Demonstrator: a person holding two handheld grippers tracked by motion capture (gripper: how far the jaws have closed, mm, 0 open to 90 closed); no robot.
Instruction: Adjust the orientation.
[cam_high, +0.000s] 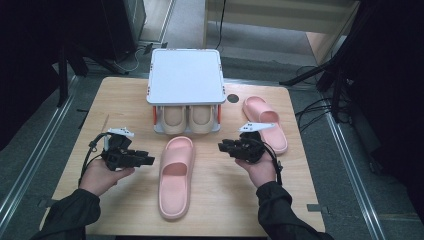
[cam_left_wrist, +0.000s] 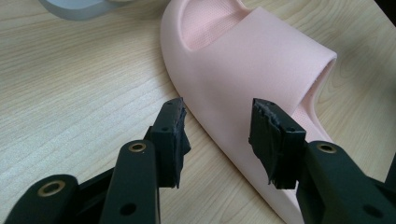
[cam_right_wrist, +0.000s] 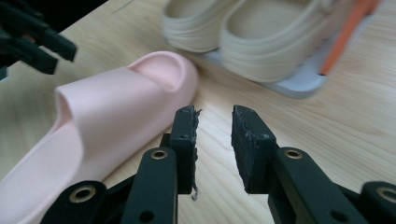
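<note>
Holding both claws low over the counter (cam_high: 125, 210), I have the nearer pink slipper (cam_high: 176, 175) lying lengthwise between them, its toe pointing away from me toward the rack. My left claw (cam_high: 148, 160) sits just beside the slipper's left edge with its jaws spread wide; in the left gripper view the slipper's side (cam_left_wrist: 243, 79) runs through the gap, but neither pad presses on it. My right claw (cam_high: 223, 147) hangs off the slipper's right side, pointing inward, jaws parted to a narrow gap with only bare wood between them; the slipper (cam_right_wrist: 107, 116) lies just to the left of them in the right gripper view. Both forearms come up from the near edge, each hand cupped under its claw, palms turned inward. Farther right, the second pink slipper (cam_high: 265, 122) lies on the counter, well apart from the first. At the far side stands a small grey rack (cam_high: 185, 75) with a flat top, and a pair of beige shoes (cam_high: 187, 119) sits side by side on its lower shelf.
</note>
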